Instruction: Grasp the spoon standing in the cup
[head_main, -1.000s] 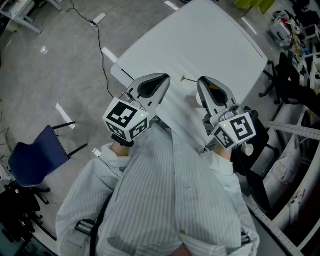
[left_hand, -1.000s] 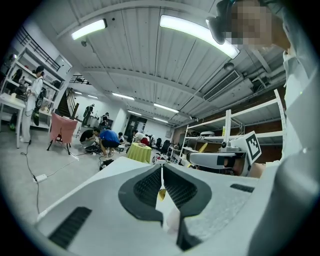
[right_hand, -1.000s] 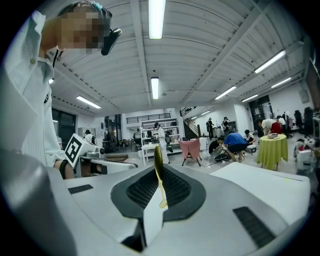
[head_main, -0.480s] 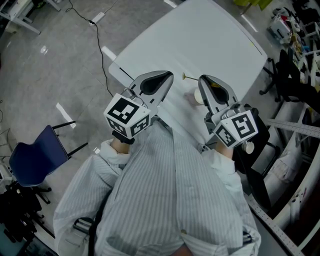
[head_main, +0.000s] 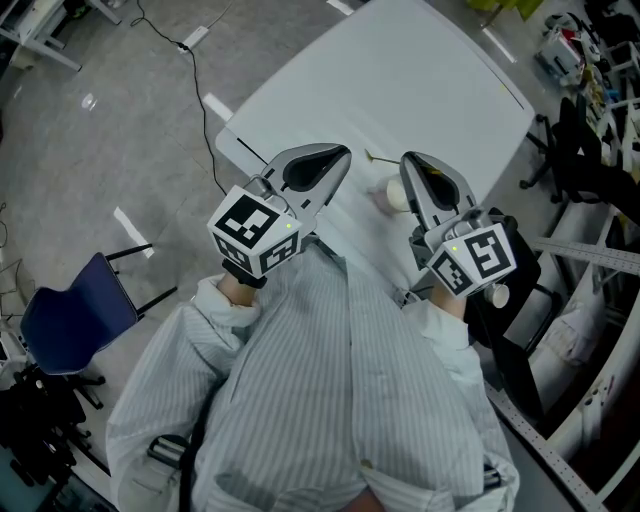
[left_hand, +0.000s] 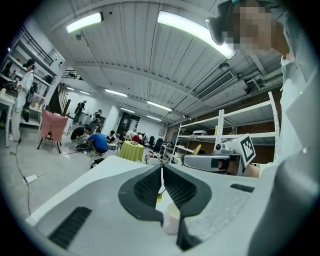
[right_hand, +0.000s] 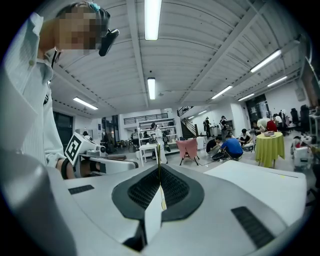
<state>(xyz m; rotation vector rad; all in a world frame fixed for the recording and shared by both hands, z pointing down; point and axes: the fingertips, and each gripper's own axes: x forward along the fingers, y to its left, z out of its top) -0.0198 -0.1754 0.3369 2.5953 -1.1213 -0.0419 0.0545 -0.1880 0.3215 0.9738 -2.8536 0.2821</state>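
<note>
The left hand-held gripper (head_main: 338, 160) hangs over the near end of the white counter (head_main: 420, 80), jaws pressed together on nothing. Right of it the spoon (head_main: 378, 158) leans leftward out of the pale cup (head_main: 394, 196); the right hand-held gripper (head_main: 408, 162), its jaws having just closed further, pinches the thin handle

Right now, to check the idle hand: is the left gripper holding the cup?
No, the left gripper is shut on nothing; the cup stands beyond its jaws.
</note>
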